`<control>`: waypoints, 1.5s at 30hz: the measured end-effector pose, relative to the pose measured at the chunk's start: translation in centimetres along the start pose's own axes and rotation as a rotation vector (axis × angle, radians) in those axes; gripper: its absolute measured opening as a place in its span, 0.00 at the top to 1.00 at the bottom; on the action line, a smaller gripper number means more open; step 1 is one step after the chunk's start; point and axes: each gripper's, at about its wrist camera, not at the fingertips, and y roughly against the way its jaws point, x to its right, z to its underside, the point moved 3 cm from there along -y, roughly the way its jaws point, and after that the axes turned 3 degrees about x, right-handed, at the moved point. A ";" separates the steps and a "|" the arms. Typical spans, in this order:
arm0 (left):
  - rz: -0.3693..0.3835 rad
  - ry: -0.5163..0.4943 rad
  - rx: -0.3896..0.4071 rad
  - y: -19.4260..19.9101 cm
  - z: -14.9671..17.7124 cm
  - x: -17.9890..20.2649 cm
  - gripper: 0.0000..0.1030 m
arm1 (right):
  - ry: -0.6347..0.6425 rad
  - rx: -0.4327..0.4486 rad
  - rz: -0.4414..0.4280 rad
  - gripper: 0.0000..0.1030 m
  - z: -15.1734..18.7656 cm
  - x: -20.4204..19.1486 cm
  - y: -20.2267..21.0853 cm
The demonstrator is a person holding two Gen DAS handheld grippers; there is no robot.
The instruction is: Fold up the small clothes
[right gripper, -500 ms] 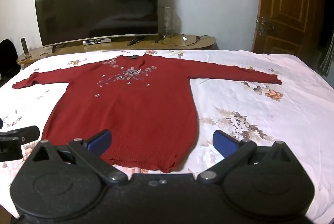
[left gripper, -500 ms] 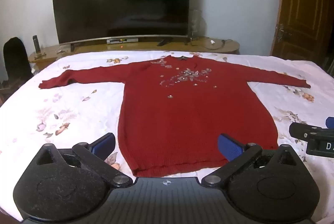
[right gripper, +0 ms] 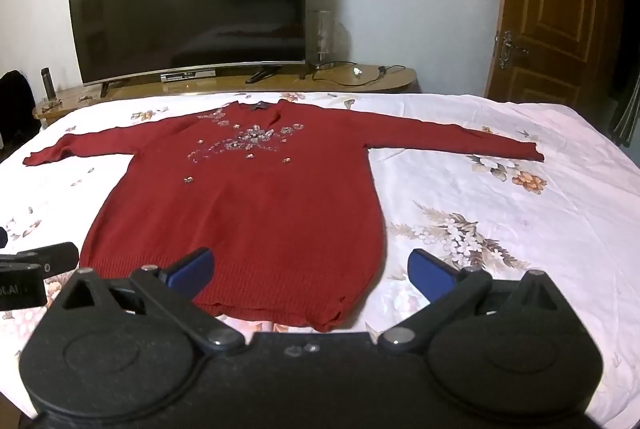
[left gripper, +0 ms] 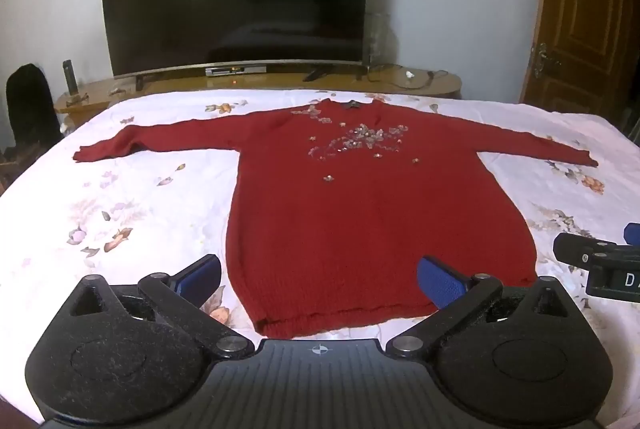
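Sweater flat on bed, sleeves spread, hem nearest. Left hand-held gripper and right hand-held gripper both wide, holding nothing, at hem corners.

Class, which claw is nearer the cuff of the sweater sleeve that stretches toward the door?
Right. The right claw sits at the hem corner on that cuff's side; the left claw sits at the opposite corner.

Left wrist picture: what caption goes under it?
Open left gripper above the hem of a red sweater lying flat on a floral bedsheet.
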 end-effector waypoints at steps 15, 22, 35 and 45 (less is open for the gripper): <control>0.002 0.008 -0.010 -0.1 0.1 -0.2 0.00 | -0.002 -0.003 0.000 0.00 0.3 0.1 -0.7; 0.002 0.007 -0.011 -0.1 0.1 -0.2 0.00 | -0.002 -0.003 -0.003 0.00 0.3 0.1 -0.7; 0.002 0.008 -0.012 -0.1 0.0 -0.3 0.00 | 0.000 -0.004 -0.003 0.00 0.2 0.0 -0.7; 0.004 0.005 -0.012 -0.1 0.0 -0.3 0.00 | 0.004 -0.004 0.000 0.00 0.5 -0.1 -0.6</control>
